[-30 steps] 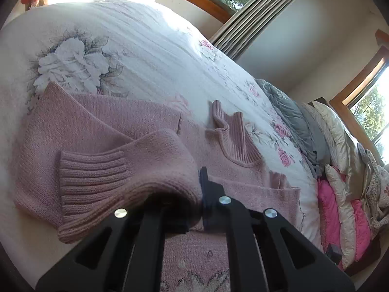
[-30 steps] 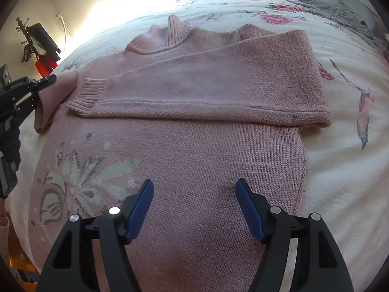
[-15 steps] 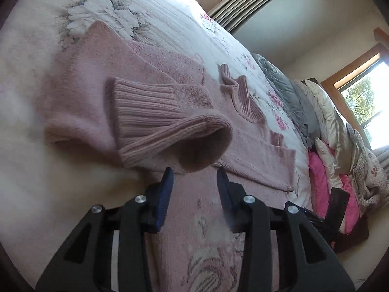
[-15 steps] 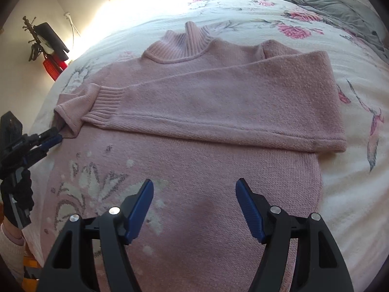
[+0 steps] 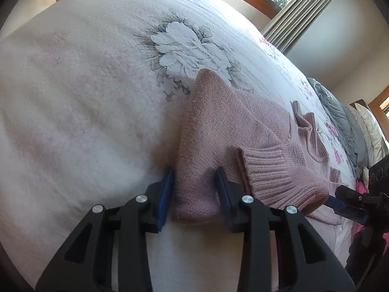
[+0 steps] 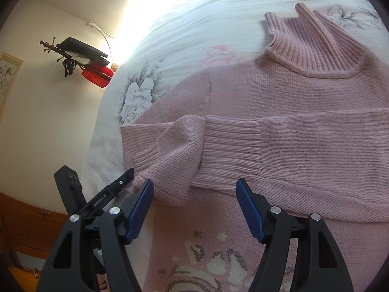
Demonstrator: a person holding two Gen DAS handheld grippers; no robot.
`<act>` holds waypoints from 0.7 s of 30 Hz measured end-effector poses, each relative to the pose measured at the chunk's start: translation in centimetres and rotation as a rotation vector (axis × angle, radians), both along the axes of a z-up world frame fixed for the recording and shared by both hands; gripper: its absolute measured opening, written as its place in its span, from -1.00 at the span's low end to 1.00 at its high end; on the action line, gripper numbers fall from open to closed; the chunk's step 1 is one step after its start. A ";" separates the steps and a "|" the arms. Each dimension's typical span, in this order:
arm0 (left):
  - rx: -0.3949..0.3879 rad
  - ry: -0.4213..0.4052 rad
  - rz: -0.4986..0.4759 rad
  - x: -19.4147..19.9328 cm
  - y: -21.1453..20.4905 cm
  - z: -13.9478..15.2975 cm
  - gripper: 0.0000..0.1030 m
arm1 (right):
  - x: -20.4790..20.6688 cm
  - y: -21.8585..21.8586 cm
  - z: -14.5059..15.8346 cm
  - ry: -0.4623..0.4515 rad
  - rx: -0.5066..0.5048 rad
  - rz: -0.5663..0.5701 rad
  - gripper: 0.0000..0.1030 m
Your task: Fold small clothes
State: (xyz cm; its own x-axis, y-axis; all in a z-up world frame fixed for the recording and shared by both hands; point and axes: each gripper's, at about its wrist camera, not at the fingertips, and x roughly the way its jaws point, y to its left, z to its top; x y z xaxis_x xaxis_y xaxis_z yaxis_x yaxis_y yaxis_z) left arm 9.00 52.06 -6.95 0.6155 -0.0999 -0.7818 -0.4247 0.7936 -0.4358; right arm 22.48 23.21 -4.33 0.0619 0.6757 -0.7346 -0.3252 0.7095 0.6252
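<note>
A pink knit sweater (image 5: 243,131) lies flat on the flowered bedspread (image 5: 85,97), with both sleeves folded across its chest. My left gripper (image 5: 194,189) is open at the sweater's left edge, and the folded sleeve edge sits between its blue pads. A ribbed cuff (image 5: 274,177) lies just to its right. In the right wrist view, the sweater (image 6: 279,92) shows its ribbed collar (image 6: 316,48) and a long ribbed cuff (image 6: 233,133). My right gripper (image 6: 194,189) hangs open just above the cuffs. The left gripper (image 6: 114,189) touches the sleeve end at lower left.
Grey and cream pillows (image 5: 340,112) pile up at the far right of the bed. A grey curtain (image 5: 291,19) hangs behind it. A black stand with a red item (image 6: 97,75) is by the wall. A wooden bed frame (image 6: 24,219) runs below the mattress edge.
My left gripper has let go of the sleeve cuff, opened, and moved left to the folded sleeve edge. My right gripper has moved left and closer to the cuffs.
</note>
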 end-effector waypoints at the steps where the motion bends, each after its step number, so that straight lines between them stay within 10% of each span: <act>1: -0.010 -0.007 0.002 -0.1 0.2 0.0 -0.33 | 0.1 0.9 -0.3 0.009 -0.002 0.006 0.37; 5: -0.055 -0.028 0.002 -0.8 1.0 0.1 -0.34 | 0.4 3.2 -1.8 0.072 0.045 0.020 0.20; 10: -0.054 -0.033 0.006 -1.7 1.3 0.8 -0.30 | 0.2 4.4 -2.2 0.072 0.083 0.058 -0.75; 21: -0.004 -0.119 -0.042 -0.7 -1.9 4.0 -0.29 | -1.5 -2.8 5.6 -0.178 0.124 0.079 -0.83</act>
